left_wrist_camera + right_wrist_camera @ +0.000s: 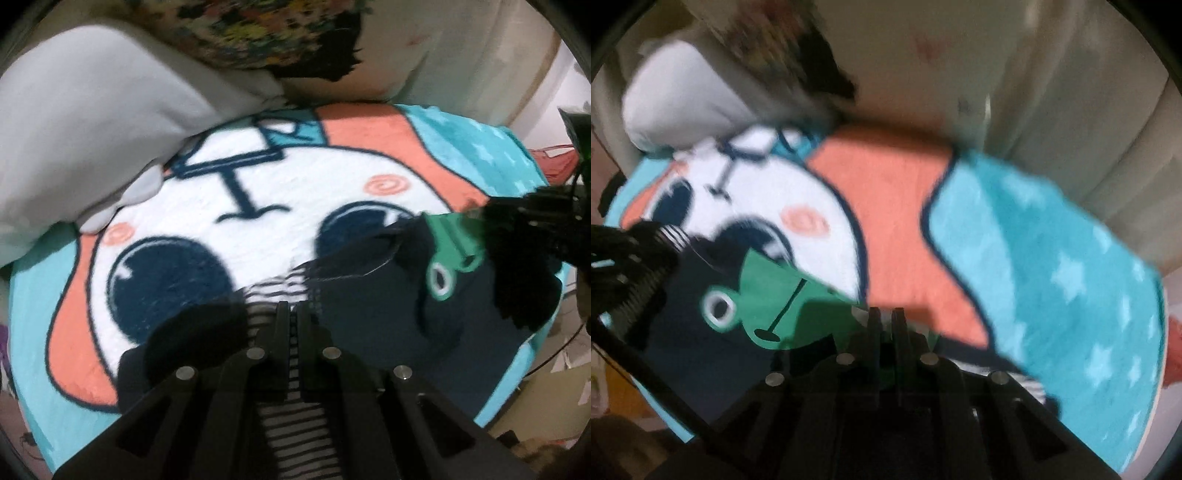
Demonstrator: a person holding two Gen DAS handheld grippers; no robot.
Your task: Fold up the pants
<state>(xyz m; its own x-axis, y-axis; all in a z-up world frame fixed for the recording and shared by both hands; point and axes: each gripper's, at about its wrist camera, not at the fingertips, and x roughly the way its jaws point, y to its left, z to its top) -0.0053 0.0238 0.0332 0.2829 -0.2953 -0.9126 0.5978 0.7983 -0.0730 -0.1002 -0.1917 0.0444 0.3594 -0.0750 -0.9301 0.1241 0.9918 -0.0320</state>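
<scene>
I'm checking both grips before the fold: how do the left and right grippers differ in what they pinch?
The left gripper is shut on the pants' black-and-white striped band; the right gripper is shut on their green frog print. The left view is fairly sharp, the right blurred. Both point down over the cartoon blanket.

Open blanket [258, 192] ahead — pillow [85, 122] far-left.

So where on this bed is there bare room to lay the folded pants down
Free: the blanket's teal starred part beside the orange band, and its white cartoon face below the white pillow. Crowded: the near edge, where both grippers, left and right, pinch the dark frog-print pants.
</scene>
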